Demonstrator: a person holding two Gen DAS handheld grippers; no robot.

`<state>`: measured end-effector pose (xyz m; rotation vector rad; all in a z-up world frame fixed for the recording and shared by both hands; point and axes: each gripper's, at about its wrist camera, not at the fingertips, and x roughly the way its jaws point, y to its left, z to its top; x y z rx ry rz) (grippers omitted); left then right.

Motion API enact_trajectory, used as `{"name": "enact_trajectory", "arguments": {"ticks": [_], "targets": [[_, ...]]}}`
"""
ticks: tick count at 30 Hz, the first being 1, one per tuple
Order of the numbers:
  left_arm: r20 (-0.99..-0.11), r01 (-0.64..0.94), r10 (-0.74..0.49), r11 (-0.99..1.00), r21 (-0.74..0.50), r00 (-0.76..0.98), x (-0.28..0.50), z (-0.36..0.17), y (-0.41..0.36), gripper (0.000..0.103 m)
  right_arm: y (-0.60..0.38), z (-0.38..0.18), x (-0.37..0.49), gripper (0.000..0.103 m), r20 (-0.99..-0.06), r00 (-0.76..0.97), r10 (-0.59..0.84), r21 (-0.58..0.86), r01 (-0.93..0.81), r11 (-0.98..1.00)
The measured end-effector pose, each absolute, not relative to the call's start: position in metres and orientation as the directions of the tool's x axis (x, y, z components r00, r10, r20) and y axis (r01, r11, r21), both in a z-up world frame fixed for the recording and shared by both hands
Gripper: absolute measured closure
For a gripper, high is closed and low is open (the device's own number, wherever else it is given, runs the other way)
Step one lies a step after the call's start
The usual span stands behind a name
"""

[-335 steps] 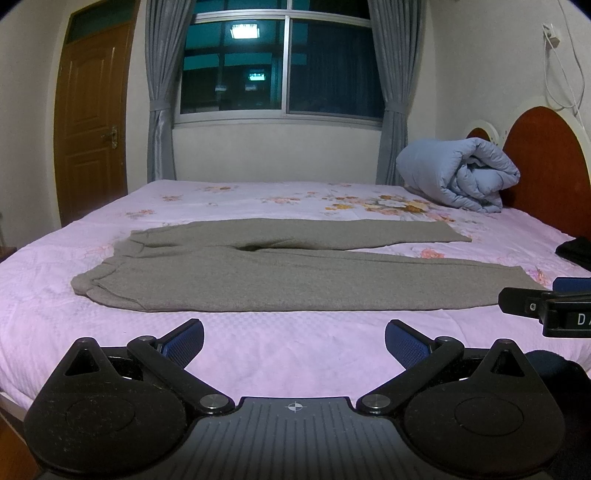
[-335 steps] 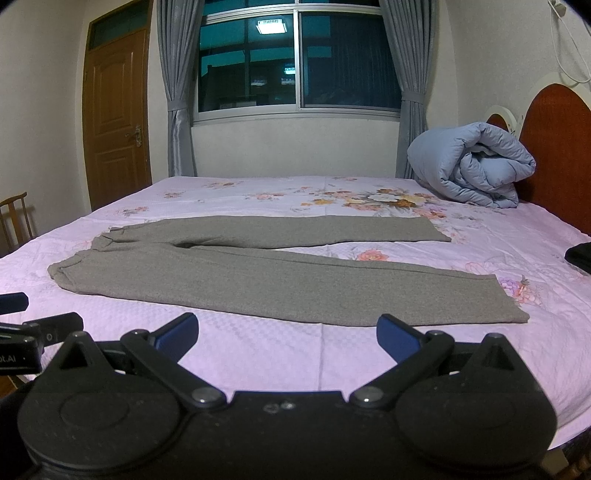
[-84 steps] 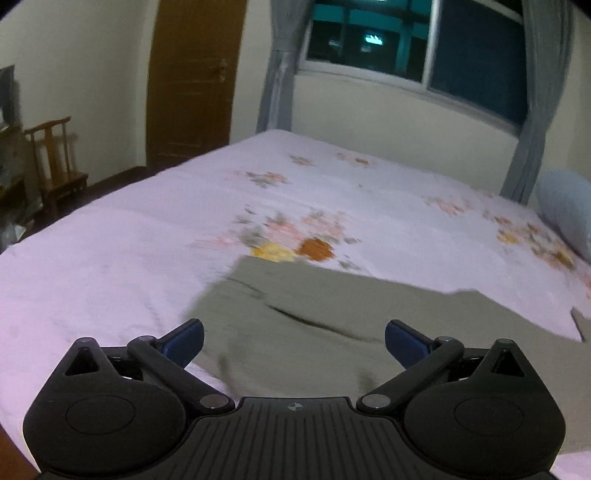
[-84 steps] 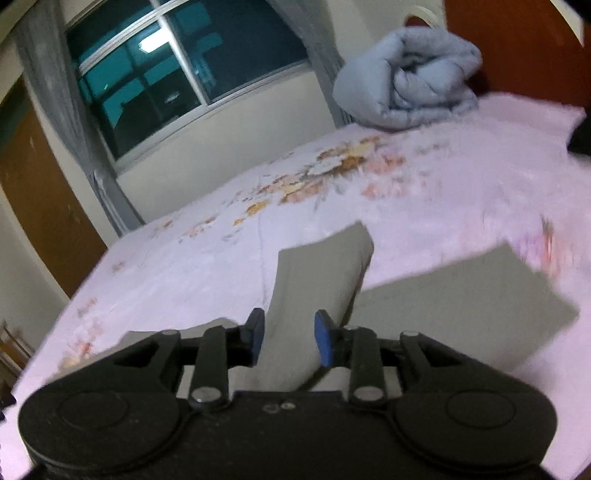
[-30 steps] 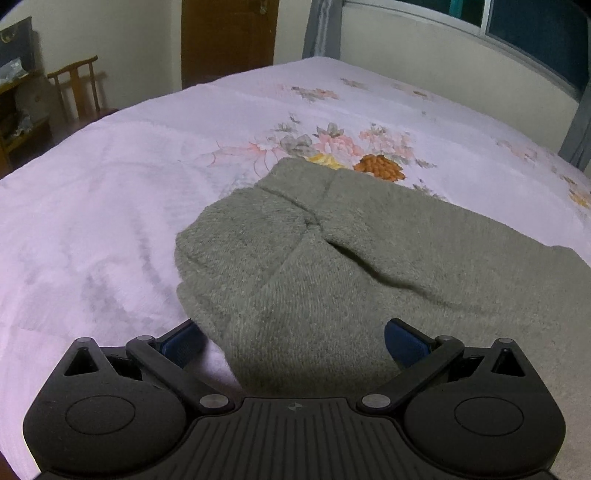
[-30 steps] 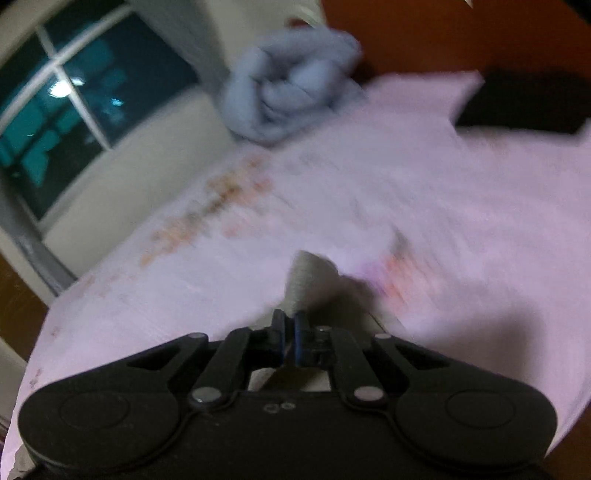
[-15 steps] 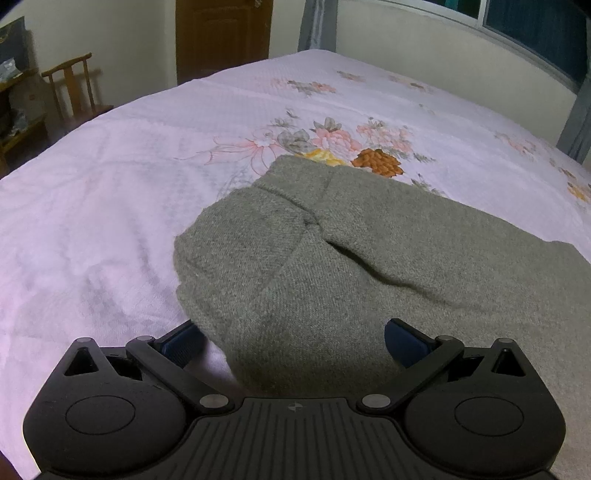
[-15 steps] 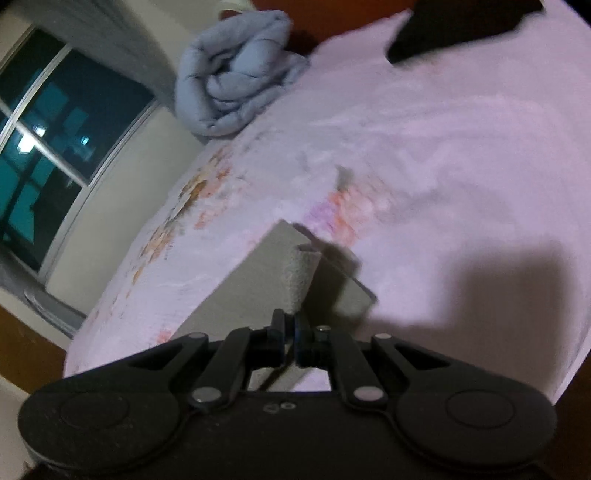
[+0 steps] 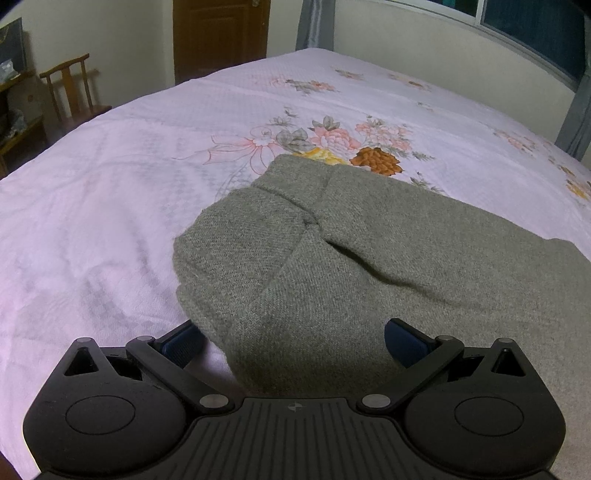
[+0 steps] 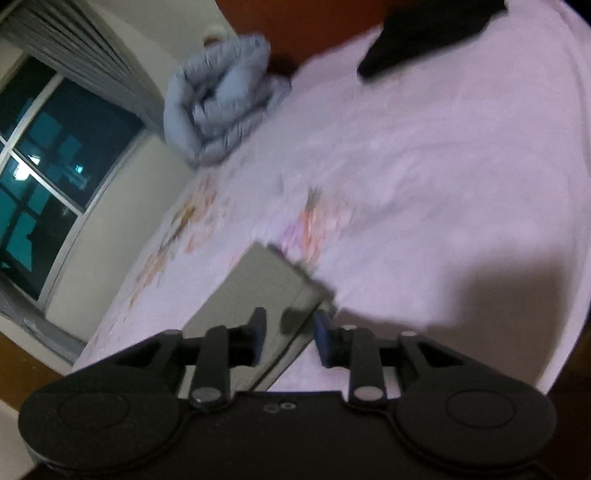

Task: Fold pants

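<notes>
Left wrist view: my left tool rests low at the waist end of the pants, its blue pads spread wide with the grey knit lying between and under them, nothing pinched. I hold it there, released, so that it can pin or take the waistband once the leg end is settled. The pants lie on the pink bed, toward its near edge, waist pointing at the foot corner by the door; one leg lies over the other, with a soft ridge where they cross at the crotch.

Right wrist view (blurred): my right tool is at the cuff end, its pads parted a little, the cuff corner of the pants lying flat on the bed in front of and between them. I judge the cuff freed and laid on its mate, not gripped. Two layers show at the cuff edge, which suggests the lengthwise fold is made; the crosswise fold is not yet done.

Background: rolled quilt and a dark cloth near the headboard edge, well apart from the pants.
</notes>
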<state>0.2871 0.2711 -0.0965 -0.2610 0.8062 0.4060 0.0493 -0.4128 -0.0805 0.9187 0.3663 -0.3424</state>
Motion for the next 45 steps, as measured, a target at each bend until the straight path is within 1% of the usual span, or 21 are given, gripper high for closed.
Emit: {"name": "enact_trajectory", "arguments": {"ticks": [4, 6, 9, 12, 13, 16, 18, 22, 25, 26, 27, 29, 33, 34, 35, 37, 38, 40, 41, 42, 45], "targets": [[-0.735, -0.454, 0.259, 0.888, -0.074, 0.626, 0.285, -0.098, 0.270, 0.000, -0.427, -0.097, 0.039, 0.084, -0.430, 0.896, -0.111, 0.789, 0.433, 0.435], [-0.735, -0.456, 0.262, 0.887, -0.071, 0.625, 0.285, -0.098, 0.269, 0.000, -0.431, -0.111, 0.040, 0.089, -0.419, 0.904, -0.083, 0.835, 0.420, 0.356], [-0.739, -0.452, 0.255, 0.889, -0.075, 0.623, 0.286, -0.097, 0.271, 0.000, -0.428, -0.122, 0.046, 0.093, -0.420, 0.905, -0.069, 0.855, 0.420, 0.304], [-0.741, -0.450, 0.252, 0.890, -0.075, 0.622, 0.287, -0.096, 0.272, 0.000, -0.423, -0.125, 0.052, 0.093, -0.412, 0.908, -0.073, 0.858, 0.413, 0.304], [-0.741, -0.451, 0.253, 0.890, -0.075, 0.622, 0.287, -0.096, 0.272, 0.000, -0.424, -0.126, 0.055, 0.097, -0.420, 0.905, -0.072, 0.856, 0.421, 0.298], [-0.739, -0.450, 0.254, 0.890, -0.075, 0.624, 0.287, -0.097, 0.272, 0.000, -0.427, -0.129, 0.061, 0.102, -0.440, 0.895, -0.075, 0.855, 0.444, 0.270], [-0.737, -0.451, 0.255, 0.889, -0.075, 0.626, 0.286, -0.097, 0.271, 0.000, -0.426, -0.128, 0.066, 0.102, -0.450, 0.890, -0.072, 0.847, 0.451, 0.282], [-0.737, -0.454, 0.257, 0.888, -0.075, 0.625, 0.286, -0.097, 0.271, 0.000, -0.429, -0.116, 0.077, 0.103, -0.438, 0.896, -0.074, 0.827, 0.434, 0.359], [-0.736, -0.449, 0.252, 0.890, -0.079, 0.628, 0.286, -0.098, 0.271, 0.000, -0.423, -0.083, 0.070, 0.103, -0.377, 0.912, -0.164, 0.766, 0.406, 0.499], [-0.736, -0.449, 0.249, 0.890, -0.084, 0.630, 0.285, -0.098, 0.271, 0.000, -0.427, -0.080, 0.062, 0.103, -0.362, 0.910, -0.201, 0.765, 0.414, 0.494], [-0.735, -0.449, 0.248, 0.889, -0.085, 0.631, 0.285, -0.098, 0.271, 0.000, -0.434, -0.085, 0.057, 0.103, -0.370, 0.900, -0.231, 0.767, 0.437, 0.471], [-0.731, -0.449, 0.249, 0.889, -0.086, 0.635, 0.285, -0.099, 0.271, 0.000, -0.452, -0.106, 0.054, 0.103, -0.437, 0.876, -0.202, 0.777, 0.481, 0.405], [-0.727, -0.451, 0.254, 0.888, -0.086, 0.638, 0.284, -0.100, 0.271, 0.000, -0.449, -0.114, 0.037, 0.102, -0.339, 0.934, -0.116, 0.867, 0.358, 0.346], [-0.727, -0.453, 0.255, 0.887, -0.087, 0.638, 0.284, -0.101, 0.270, 0.000, -0.445, -0.114, 0.038, 0.096, -0.329, 0.940, -0.093, 0.876, 0.341, 0.342], [-0.727, -0.455, 0.256, 0.886, -0.087, 0.637, 0.284, -0.101, 0.270, 0.000, -0.441, -0.115, 0.041, 0.093, -0.323, 0.944, -0.072, 0.883, 0.328, 0.335], [-0.728, -0.457, 0.256, 0.885, -0.087, 0.635, 0.284, -0.100, 0.270, 0.000, -0.435, -0.118, 0.049, 0.092, -0.318, 0.947, -0.037, 0.892, 0.312, 0.327], [-0.729, -0.457, 0.255, 0.885, -0.088, 0.635, 0.284, -0.100, 0.270, 0.000, -0.433, -0.120, 0.054, 0.092, -0.321, 0.947, -0.027, 0.895, 0.313, 0.318], [-0.731, -0.454, 0.252, 0.887, -0.089, 0.635, 0.284, -0.099, 0.272, 0.000, -0.432, -0.124, 0.065, 0.093, -0.382, 0.924, -0.020, 0.879, 0.370, 0.300], [-0.731, -0.453, 0.250, 0.887, -0.090, 0.635, 0.284, -0.099, 0.272, 0.000, -0.432, -0.127, 0.069, 0.094, -0.387, 0.922, -0.009, 0.883, 0.374, 0.284], [-0.730, -0.454, 0.252, 0.886, -0.089, 0.635, 0.285, -0.099, 0.271, 0.000, -0.432, -0.127, 0.072, 0.103, -0.396, 0.918, -0.004, 0.878, 0.380, 0.290], [-0.727, -0.452, 0.249, 0.887, -0.093, 0.639, 0.284, -0.097, 0.272, 0.000, -0.424, -0.113, 0.069, 0.103, -0.429, 0.902, -0.047, 0.833, 0.415, 0.365]]}}
